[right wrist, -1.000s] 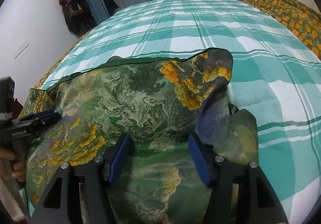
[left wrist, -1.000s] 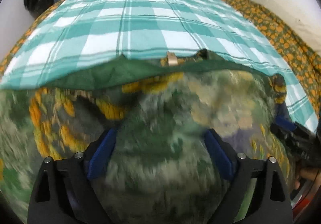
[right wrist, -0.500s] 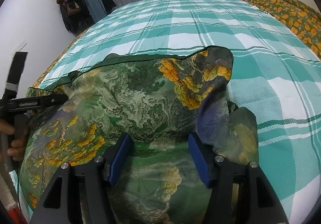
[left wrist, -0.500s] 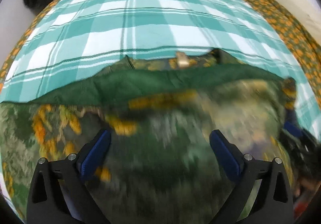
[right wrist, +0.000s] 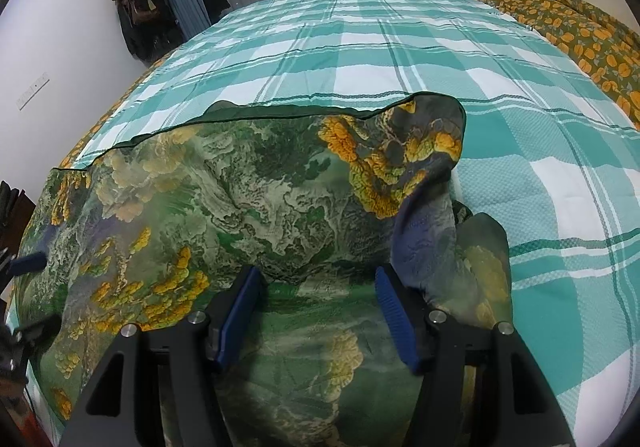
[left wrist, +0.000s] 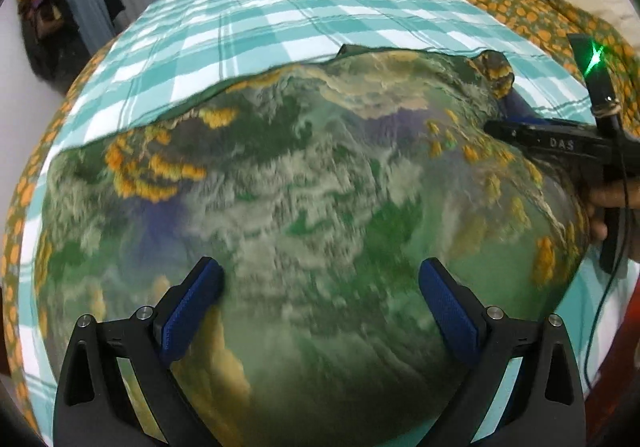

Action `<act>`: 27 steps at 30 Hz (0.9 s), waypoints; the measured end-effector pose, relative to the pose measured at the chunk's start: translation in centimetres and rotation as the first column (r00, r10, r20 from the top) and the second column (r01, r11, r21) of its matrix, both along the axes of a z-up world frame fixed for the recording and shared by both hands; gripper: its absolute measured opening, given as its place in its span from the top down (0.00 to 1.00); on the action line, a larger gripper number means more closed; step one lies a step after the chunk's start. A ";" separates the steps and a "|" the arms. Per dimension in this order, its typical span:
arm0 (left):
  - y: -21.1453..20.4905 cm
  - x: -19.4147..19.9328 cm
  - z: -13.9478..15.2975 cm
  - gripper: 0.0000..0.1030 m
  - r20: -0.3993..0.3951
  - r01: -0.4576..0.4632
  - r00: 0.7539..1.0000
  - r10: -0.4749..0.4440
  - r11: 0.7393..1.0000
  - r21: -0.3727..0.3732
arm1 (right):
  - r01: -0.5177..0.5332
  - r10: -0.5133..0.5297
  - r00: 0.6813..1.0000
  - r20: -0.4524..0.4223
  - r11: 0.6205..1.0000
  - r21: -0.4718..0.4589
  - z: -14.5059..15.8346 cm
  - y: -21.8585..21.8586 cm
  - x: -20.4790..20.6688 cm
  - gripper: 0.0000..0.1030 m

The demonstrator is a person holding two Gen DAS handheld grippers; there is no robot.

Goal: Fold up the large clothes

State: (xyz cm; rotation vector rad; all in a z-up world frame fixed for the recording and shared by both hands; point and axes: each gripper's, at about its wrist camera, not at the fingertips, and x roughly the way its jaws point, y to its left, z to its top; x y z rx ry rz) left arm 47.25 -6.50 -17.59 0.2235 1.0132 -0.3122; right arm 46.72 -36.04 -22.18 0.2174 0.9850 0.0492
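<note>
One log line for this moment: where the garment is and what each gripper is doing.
garment: bunched on checked bedspread | left gripper: open over it, gripping nothing | right gripper: part-open, cloth between pads, grip unclear

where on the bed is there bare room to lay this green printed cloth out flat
Free: the checked sheet beyond the green printed cloth, and right of it up to the orange floral blanket. Crowded: the near edge, under the cloth and both grippers.

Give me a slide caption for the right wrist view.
Right tool over green printed cloth on checked bedsheet.
</note>
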 end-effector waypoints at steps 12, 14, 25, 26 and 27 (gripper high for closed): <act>-1.1 0.0 -2.5 0.01 -0.052 -0.031 0.998 0.035 0.997 0.075 | 0.001 -0.002 1.000 -0.016 0.999 -0.034 0.0 0.5 0.2 0.40; -1.0 0.1 -2.6 0.01 -0.054 -0.031 0.998 0.034 0.997 0.070 | 0.000 -0.001 1.000 -0.017 0.999 -0.039 -0.1 0.5 0.3 0.40; -0.6 -0.2 -2.1 0.01 -0.051 -0.049 0.997 0.052 0.997 0.058 | 0.004 -0.005 1.000 -0.022 0.999 -0.053 0.0 0.8 0.3 0.40; -0.5 -0.5 -1.8 0.02 -0.054 -0.050 0.997 0.053 0.997 0.058 | 0.004 -0.005 1.000 -0.023 0.999 -0.054 0.1 0.8 0.3 0.40; -0.6 -1.0 -1.3 0.02 -0.056 -0.050 0.997 0.053 0.997 0.055 | 0.004 -0.005 1.000 -0.024 0.999 -0.054 0.1 0.8 0.3 0.40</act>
